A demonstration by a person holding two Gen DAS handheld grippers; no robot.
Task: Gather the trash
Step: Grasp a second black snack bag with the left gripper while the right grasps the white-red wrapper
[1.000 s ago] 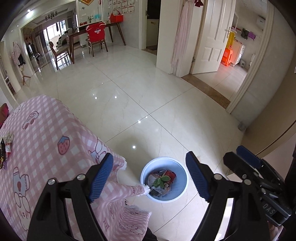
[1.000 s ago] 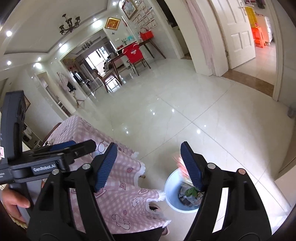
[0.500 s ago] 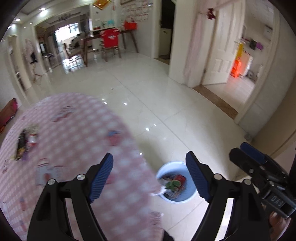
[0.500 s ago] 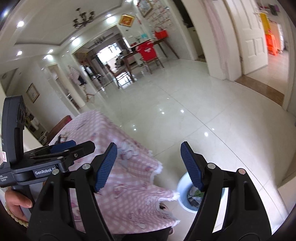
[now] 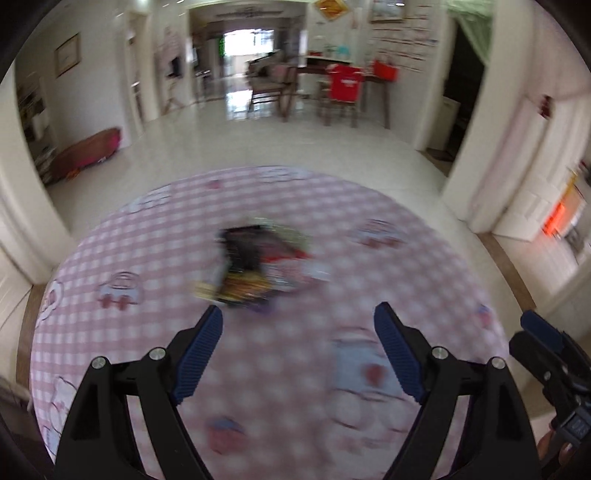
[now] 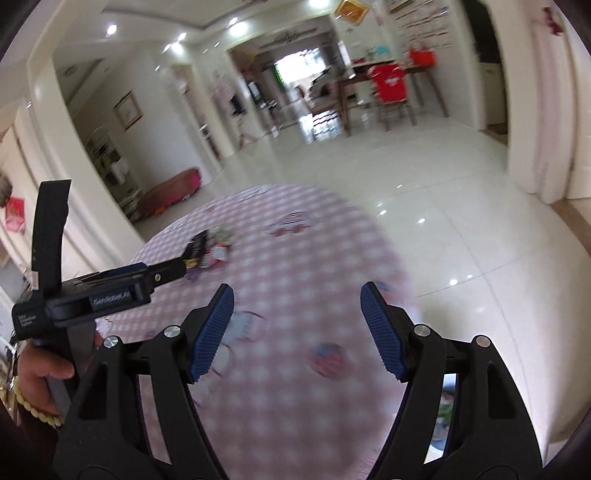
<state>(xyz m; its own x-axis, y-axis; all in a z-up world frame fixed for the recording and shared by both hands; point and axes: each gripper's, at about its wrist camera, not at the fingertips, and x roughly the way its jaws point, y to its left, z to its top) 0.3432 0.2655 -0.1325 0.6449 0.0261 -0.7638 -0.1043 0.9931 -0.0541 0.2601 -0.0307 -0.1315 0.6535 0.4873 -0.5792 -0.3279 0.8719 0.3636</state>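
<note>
Wrappers (image 5: 255,273) lay blurred in a small heap near the middle of the pink checked tablecloth (image 5: 110,258). Left gripper (image 5: 297,354) hovered nearer the cloth's close edge, jaws apart and just widened, nothing between them. Right gripper (image 6: 297,328) stood likewise apart and empty.

A glossy white tiled floor (image 5: 332,155) was lit by ceiling spotlights (image 6: 181,36); a wooden dining table (image 6: 388,79) was set beyond.

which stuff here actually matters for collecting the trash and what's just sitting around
For the job:
- pile of wrappers on the pink checked tablecloth
- left gripper, open and empty
- right gripper, open and empty

Just there:
- red chair
- dining table
</note>
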